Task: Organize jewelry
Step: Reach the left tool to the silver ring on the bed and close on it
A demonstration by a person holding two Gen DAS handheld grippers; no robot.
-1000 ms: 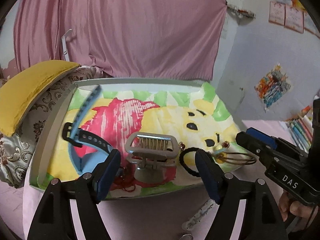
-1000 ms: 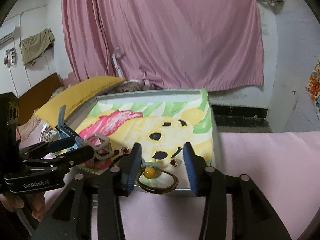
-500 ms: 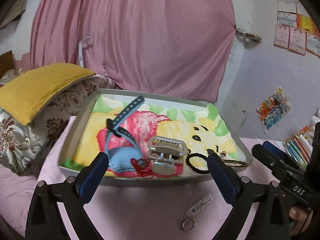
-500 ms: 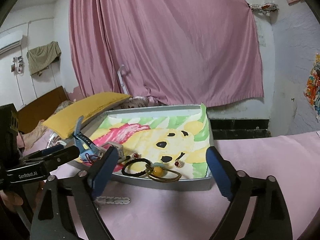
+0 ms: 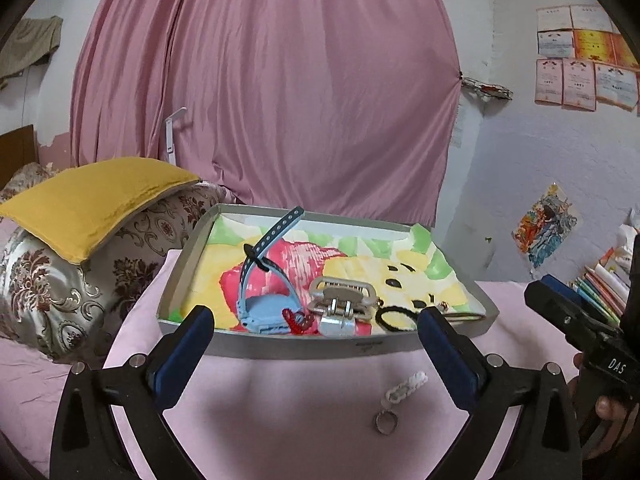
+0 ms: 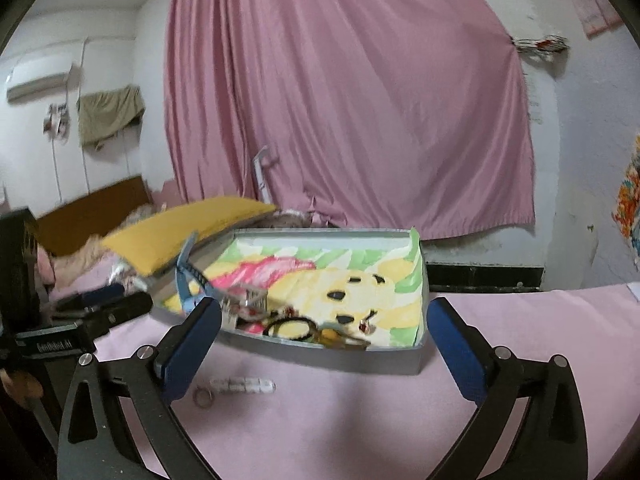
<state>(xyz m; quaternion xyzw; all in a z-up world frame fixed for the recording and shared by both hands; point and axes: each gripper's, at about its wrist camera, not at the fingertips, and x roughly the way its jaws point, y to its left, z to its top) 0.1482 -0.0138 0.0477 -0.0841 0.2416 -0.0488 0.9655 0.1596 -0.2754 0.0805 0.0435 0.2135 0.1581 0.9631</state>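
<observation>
A shallow grey tray [image 5: 280, 350] with a cartoon bear picture lies on the pink cloth. It holds a blue watch [image 5: 260, 316], a beige claw clip [image 5: 342, 300], a red cord [image 5: 296, 320], a black hair tie [image 5: 394, 316] and a brown tie with an amber bead [image 6: 332, 334]. A white beaded keychain [image 5: 404, 390] with a ring lies on the cloth in front of the tray. My left gripper [image 5: 315, 314] and right gripper [image 6: 324, 305] hover short of the tray's front wall. Both have their jaws opening wide, with nothing held between them.
A yellow cushion [image 5: 92, 204] on a patterned pillow [image 5: 60, 280] lies left of the tray. A pink curtain [image 5: 280, 100] hangs behind. Books and pencils [image 5: 600, 284] stand at the right, and the right gripper's fingers [image 5: 560, 312] reach in from there.
Both grippers have drawn back from over the tray and spread their jaws wide. The right one no longer straddles the amber-bead tie, nor the left one the claw clip.
</observation>
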